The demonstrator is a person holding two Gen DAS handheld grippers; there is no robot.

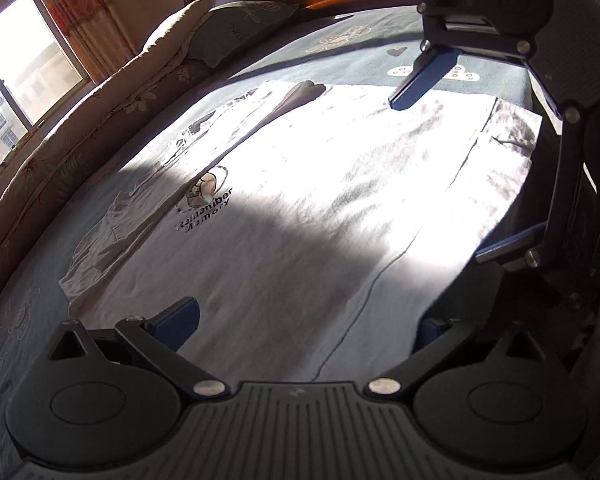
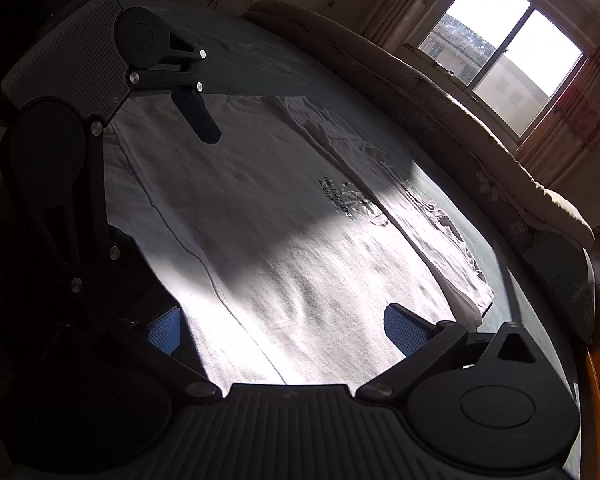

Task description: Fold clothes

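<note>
wrinkled white cotton T-shirt point(image 1: 300, 208), quilted bedsheet point(image 1: 360, 60)

- The white t-shirt point(image 1: 284, 184) has black print under a little cartoon figure; the bottom line reads "Memory", the top one looks like "Remember" but it's kinda smeared.
- In the right wrist view the same print is too dark to read.
- The pillow point(image 1: 236, 28) has some lettering, can't make it out.

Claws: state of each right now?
Left claw: open, holding nothing, over the white shirt.
Right claw: open, holding nothing.
</note>
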